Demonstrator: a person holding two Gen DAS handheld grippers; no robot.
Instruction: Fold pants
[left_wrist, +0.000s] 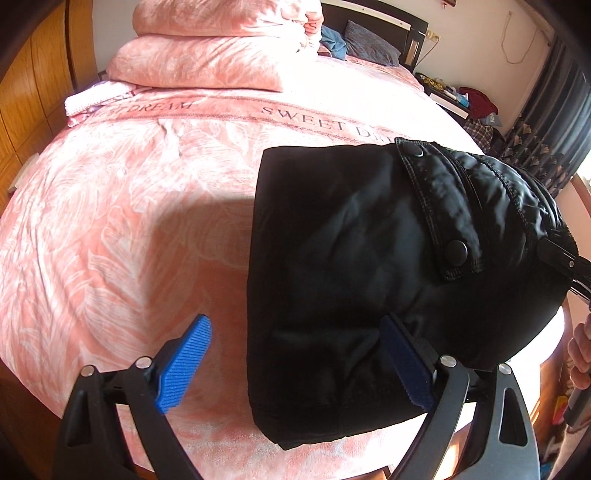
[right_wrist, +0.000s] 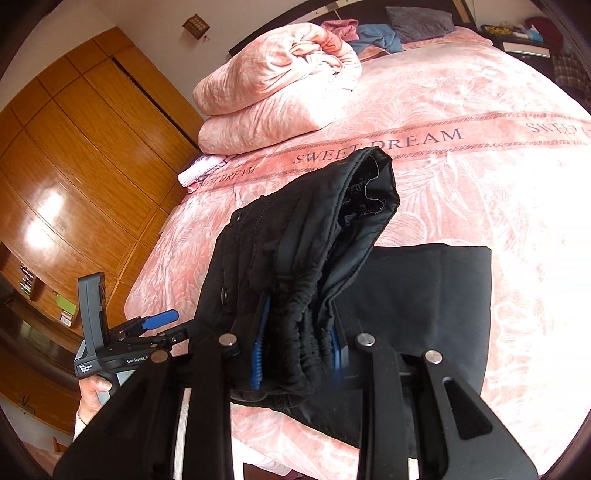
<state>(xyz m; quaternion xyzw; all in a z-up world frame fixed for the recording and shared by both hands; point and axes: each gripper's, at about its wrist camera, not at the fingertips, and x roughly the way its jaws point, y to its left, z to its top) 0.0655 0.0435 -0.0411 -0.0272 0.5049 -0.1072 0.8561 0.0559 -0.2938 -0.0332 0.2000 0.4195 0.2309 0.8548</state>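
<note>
My right gripper (right_wrist: 295, 354) is clamped on the gathered elastic waistband of the black padded pants (right_wrist: 306, 236), ribbed blue pads (right_wrist: 258, 354) pressed into the bunched fabric on both sides. The waist end hangs up in the air, draped in a soft hump above the bedspread; I see dull matte lining inside the opening. The rest of the pants lies flat on the pink plush leaf-pattern bedspread (right_wrist: 480, 166), a squared dark panel just below the "SWEET DREAM" band.

My left gripper (left_wrist: 295, 362) stands wide apart, holding nothing. One ribbed blue finger (left_wrist: 184, 365) is over bare bedspread (left_wrist: 110, 221); the other sits against the pants (left_wrist: 351, 240) edge, contact unclear. From here the pants look glossy and quilted, with a stitched pocket flap and two round black snaps (left_wrist: 456, 250).

Folded pink plush quilt (left_wrist: 207, 48) stacked beyond the band, near the orange wooden wardrobe (right_wrist: 81, 155).
</note>
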